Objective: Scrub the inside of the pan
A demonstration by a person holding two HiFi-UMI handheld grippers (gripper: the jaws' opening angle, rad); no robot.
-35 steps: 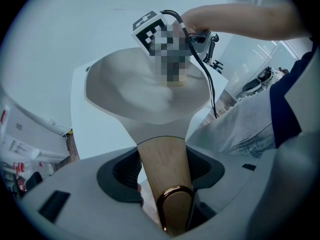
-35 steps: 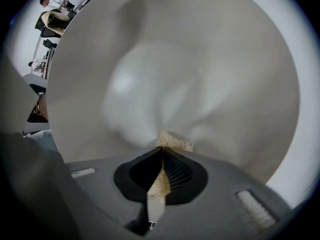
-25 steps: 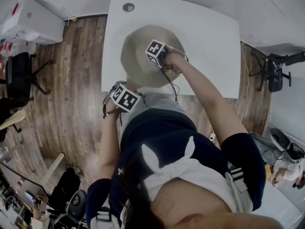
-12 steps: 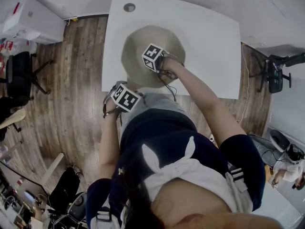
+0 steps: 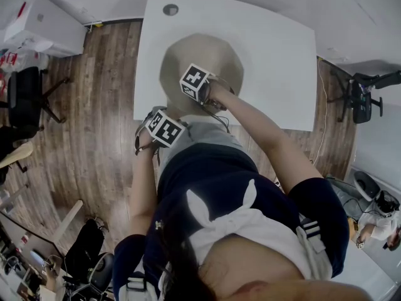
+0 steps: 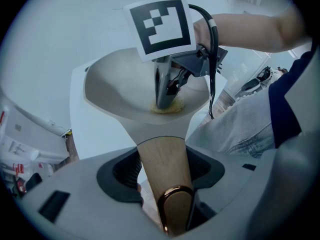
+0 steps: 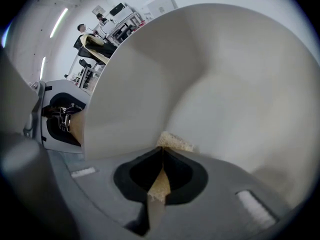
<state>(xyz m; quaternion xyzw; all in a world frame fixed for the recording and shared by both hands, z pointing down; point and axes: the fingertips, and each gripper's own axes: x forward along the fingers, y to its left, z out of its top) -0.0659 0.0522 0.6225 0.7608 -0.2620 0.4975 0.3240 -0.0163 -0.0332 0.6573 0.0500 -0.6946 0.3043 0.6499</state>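
A beige pan (image 5: 202,50) stands on the white table (image 5: 276,49), near its front edge. My left gripper (image 5: 164,128) is shut on the pan's wooden handle (image 6: 162,166), which ends in a copper loop. Inside the pan, my right gripper (image 5: 194,83) points down at the bowl's near side. It is shut on a small yellow sponge (image 7: 175,142), and the sponge presses against the pan's inner wall (image 7: 225,74). In the left gripper view the sponge (image 6: 168,107) shows under the right gripper's tips on the pan floor.
The table has a round hole (image 5: 170,9) at its far left corner. Wooden floor lies to the left, with a black office chair (image 5: 25,99) and a white box (image 5: 37,24). Another black chair (image 5: 360,93) stands at the right.
My right gripper has slid with the sponge from the pan's middle right toward its near left side. The left gripper and the pan have stayed put.
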